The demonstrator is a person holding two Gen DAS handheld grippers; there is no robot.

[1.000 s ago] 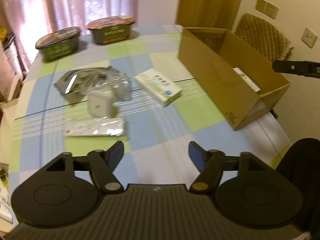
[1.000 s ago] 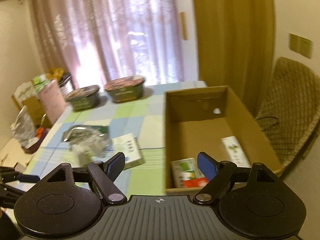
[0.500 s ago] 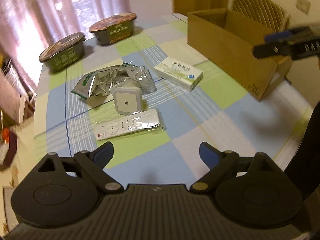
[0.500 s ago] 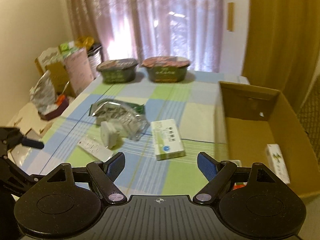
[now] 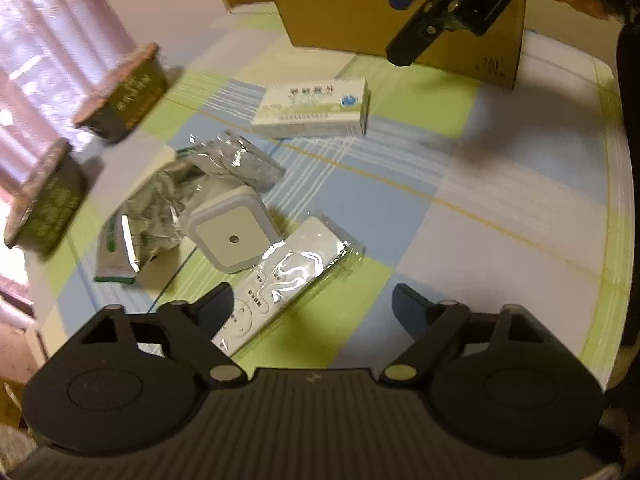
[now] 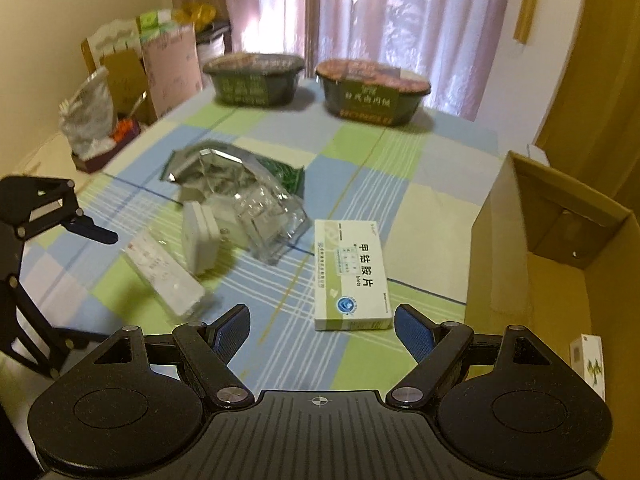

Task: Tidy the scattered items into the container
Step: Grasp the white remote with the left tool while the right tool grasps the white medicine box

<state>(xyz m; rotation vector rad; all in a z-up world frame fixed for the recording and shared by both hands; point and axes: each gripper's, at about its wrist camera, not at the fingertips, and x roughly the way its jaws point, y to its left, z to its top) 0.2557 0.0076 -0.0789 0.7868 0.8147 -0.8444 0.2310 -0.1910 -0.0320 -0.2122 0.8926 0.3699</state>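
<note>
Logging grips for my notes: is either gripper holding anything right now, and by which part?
Nothing is held. The left gripper and right gripper are both open and empty.

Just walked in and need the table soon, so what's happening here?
A person is tidying loose items into a cardboard box, with a claw in each hand. Both are open and empty. The left claw hovers over a wrapped white remote, near a white plug-in device and foil bags. The right claw points at a white medicine box. One small box already lies in the carton.
</note>
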